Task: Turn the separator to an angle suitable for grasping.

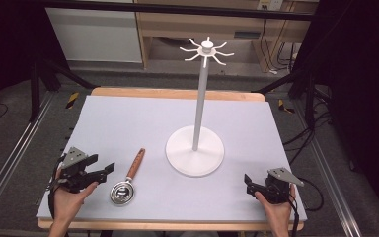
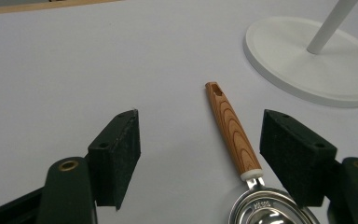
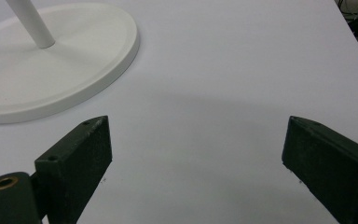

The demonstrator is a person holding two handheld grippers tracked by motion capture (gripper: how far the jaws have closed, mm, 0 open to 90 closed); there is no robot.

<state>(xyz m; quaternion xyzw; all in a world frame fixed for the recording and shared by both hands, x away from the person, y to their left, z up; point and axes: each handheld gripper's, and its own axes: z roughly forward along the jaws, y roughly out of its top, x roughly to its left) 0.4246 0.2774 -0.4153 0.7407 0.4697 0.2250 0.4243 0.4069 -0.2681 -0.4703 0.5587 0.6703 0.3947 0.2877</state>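
From above, the measuring spoon (image 1: 128, 177) lay near the table's (image 1: 128, 123) front-left — bowl toward the person, wooden handle angling away and slightly right — just beside the left gripper (image 1: 109, 169).

In the left gripper view its jaws were spread with nothing gripped; the bowl was cut off at the bottom edge.

In the right gripper view the right gripper (image 3: 196, 154) was spread, empty, the stand (image 3: 74, 56) partly cropped.

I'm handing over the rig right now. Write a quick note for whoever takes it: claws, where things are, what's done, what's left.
Left claw: open, holding nothing, low over the mat beside the measuring spoon.
Right claw: open, holding nothing, near the mat's right front corner.
Spoon lies flat, bowl toward the person, wooden handle pointing at the white hook stand.
Done: nothing gripped yet; the hooks are bare.
Left: probably grasp the spoon and hang it by the handle's hole.
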